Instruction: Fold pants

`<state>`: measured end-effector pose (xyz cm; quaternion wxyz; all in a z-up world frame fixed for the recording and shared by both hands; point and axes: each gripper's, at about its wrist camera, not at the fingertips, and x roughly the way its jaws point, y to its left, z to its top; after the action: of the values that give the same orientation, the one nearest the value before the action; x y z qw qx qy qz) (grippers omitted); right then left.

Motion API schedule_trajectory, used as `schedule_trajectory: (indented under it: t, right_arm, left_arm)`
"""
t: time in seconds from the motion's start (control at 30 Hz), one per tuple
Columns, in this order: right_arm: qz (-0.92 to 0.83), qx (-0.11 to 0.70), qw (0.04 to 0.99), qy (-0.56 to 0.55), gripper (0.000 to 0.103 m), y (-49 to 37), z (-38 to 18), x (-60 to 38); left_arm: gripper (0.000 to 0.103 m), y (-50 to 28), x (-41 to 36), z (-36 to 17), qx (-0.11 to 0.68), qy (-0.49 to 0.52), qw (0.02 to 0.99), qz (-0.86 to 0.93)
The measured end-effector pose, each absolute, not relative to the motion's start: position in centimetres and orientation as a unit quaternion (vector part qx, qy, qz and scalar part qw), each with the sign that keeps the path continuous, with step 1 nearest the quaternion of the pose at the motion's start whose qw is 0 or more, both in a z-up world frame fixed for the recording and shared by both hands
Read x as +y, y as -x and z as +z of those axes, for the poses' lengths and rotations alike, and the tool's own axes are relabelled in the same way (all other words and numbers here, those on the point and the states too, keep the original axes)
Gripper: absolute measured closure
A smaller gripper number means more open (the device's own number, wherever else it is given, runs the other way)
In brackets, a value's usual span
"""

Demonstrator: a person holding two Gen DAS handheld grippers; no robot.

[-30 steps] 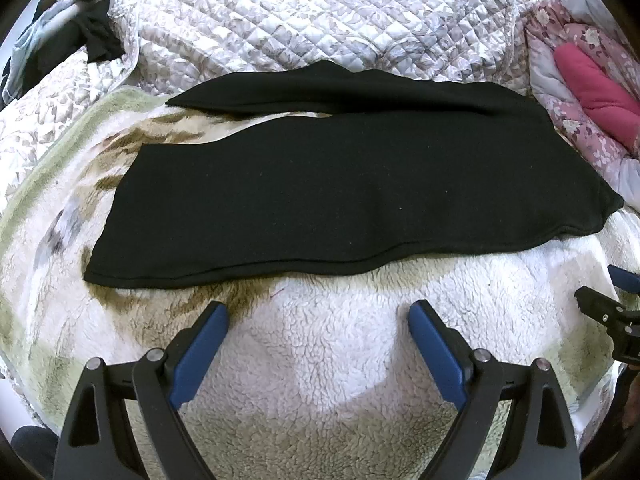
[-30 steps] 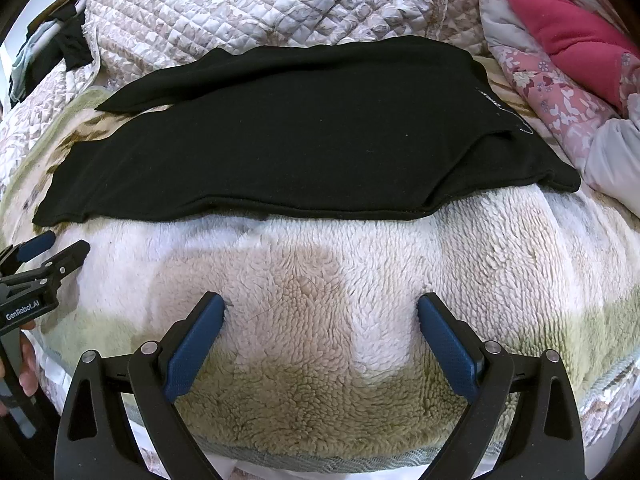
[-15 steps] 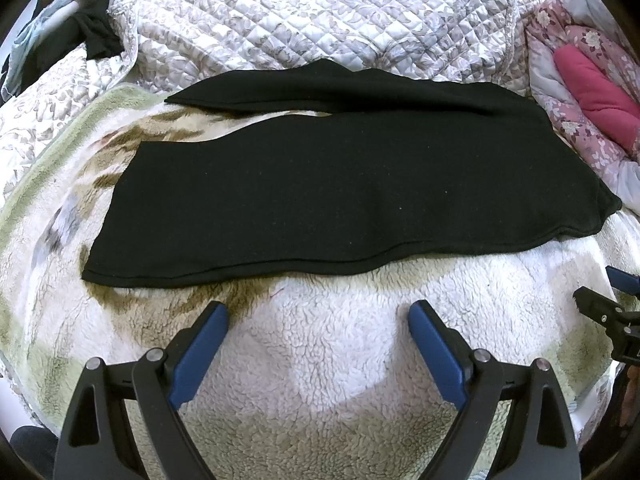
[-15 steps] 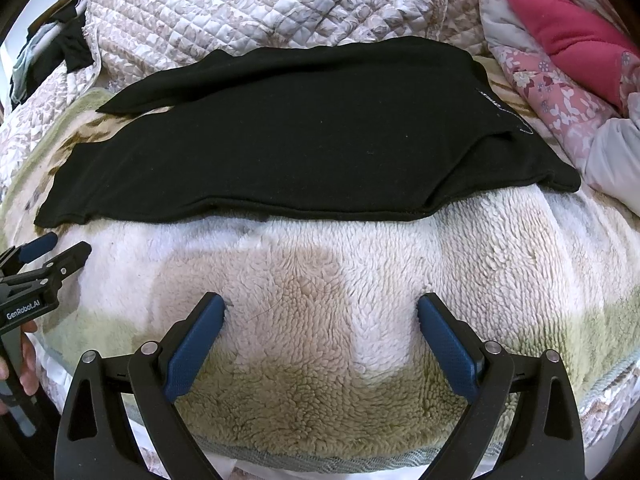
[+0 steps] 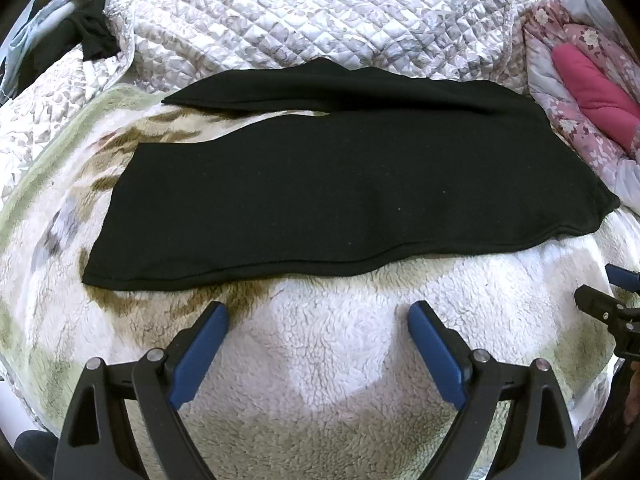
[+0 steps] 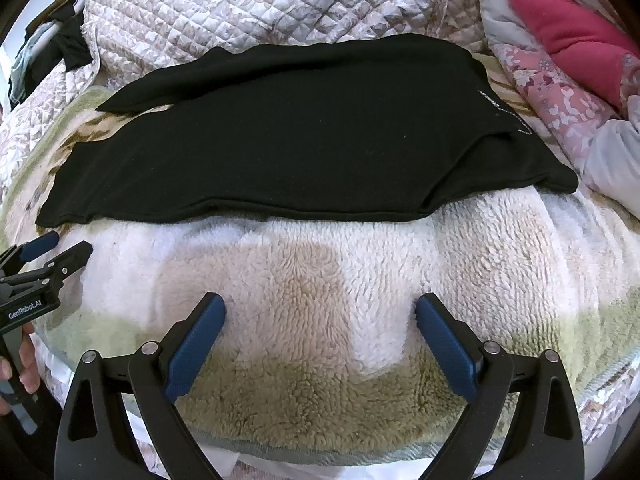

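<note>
Black pants (image 5: 340,192) lie flat on a fluffy cream and green blanket (image 5: 328,360), legs pointing left and waist at the right; they also show in the right wrist view (image 6: 288,140). The near leg lies almost over the far leg, which sticks out behind it. My left gripper (image 5: 318,314) is open and empty over the blanket, just short of the pants' near edge. My right gripper (image 6: 320,306) is open and empty, also short of the near edge, toward the waist end.
A quilted grey-pink cover (image 5: 320,12) rises behind the pants. A pink floral quilt with a magenta cushion (image 6: 568,28) lies at the right. Dark clothes (image 5: 80,36) hang at the far left. The blanket's front edge (image 6: 320,452) drops off below the right gripper.
</note>
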<state>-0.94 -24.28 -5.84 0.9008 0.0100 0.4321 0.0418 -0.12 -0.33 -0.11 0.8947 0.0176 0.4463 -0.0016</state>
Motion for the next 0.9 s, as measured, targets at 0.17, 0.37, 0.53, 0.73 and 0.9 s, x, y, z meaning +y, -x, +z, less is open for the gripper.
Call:
schedule_trajectory:
  t: [0.17, 0.37, 0.53, 0.73, 0.9]
  right_arm:
    - [0.040, 0.428, 0.903, -0.011, 0.009, 1.1, -5.6, -24.5]
    - [0.038, 0.419, 0.907, -0.021, 0.014, 1.1, -5.0, -24.9]
    - [0.036, 0.408, 0.912, -0.028, 0.015, 0.9, -4.4, -25.5]
    - [0.032, 0.411, 0.910, -0.038, 0.023, 0.5, -4.3, -26.3]
    - [0.030, 0.408, 0.912, -0.043, 0.023, 0.1, -4.2, -26.8]
  left_arm:
    - [0.013, 0.3, -0.4, 0.2, 0.446, -0.016, 0.895, -0.005]
    - [0.017, 0.4, -0.1, 0.6, 0.447, -0.008, 0.894, -0.010]
    - [0.020, 0.3, 0.4, 0.9, 0.446, 0.001, 0.895, -0.012]
    - [0.020, 0.1, 1.1, 1.2, 0.443, 0.011, 0.897, -0.009]
    - [0.020, -0.1, 1.6, 1.3, 0.441, 0.017, 0.897, -0.007]
